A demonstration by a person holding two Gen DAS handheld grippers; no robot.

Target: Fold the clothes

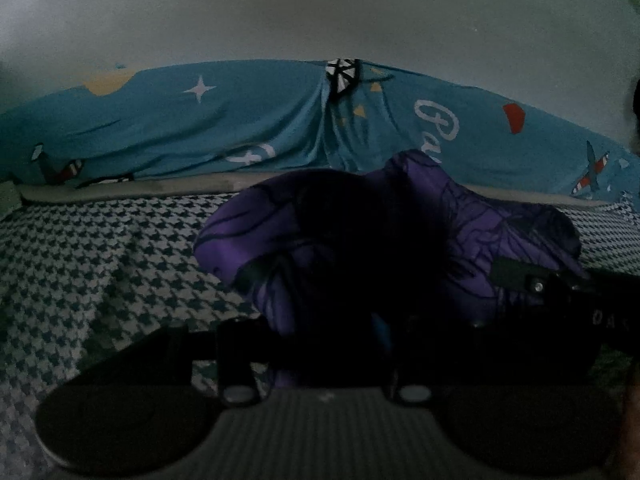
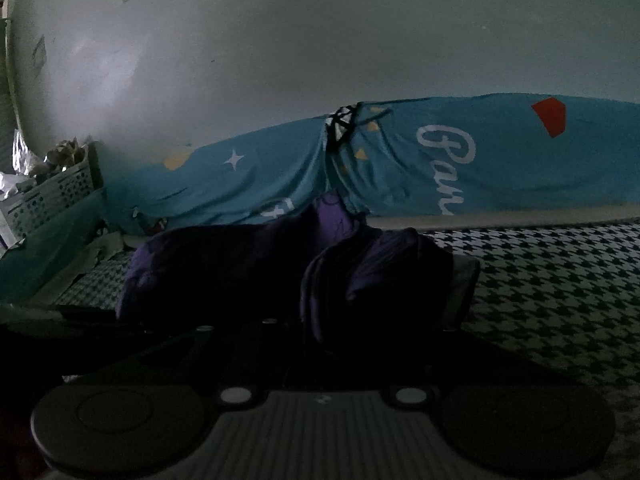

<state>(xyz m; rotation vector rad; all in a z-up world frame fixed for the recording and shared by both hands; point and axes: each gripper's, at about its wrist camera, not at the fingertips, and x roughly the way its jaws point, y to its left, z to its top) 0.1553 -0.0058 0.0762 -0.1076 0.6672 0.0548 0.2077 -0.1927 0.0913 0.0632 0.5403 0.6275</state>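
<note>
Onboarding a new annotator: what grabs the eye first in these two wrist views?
The bunched purple garment with dark line print fills the centre, gathered up at both grippers over the houndstooth bedspread. Behind it, along the pale wall, lies a teal sheet with white script lettering, a star and a red shape. At the far left of the right wrist view sits a perforated basket.

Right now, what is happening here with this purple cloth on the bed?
A person is folding clothes with a handheld gripper in each hand. Both the left gripper and the right gripper are bunched into the same purple garment, which looks lifted off the checked bedcover. It is still crumpled, not yet folded. A blue printed sheet lies behind, against the wall.
</note>
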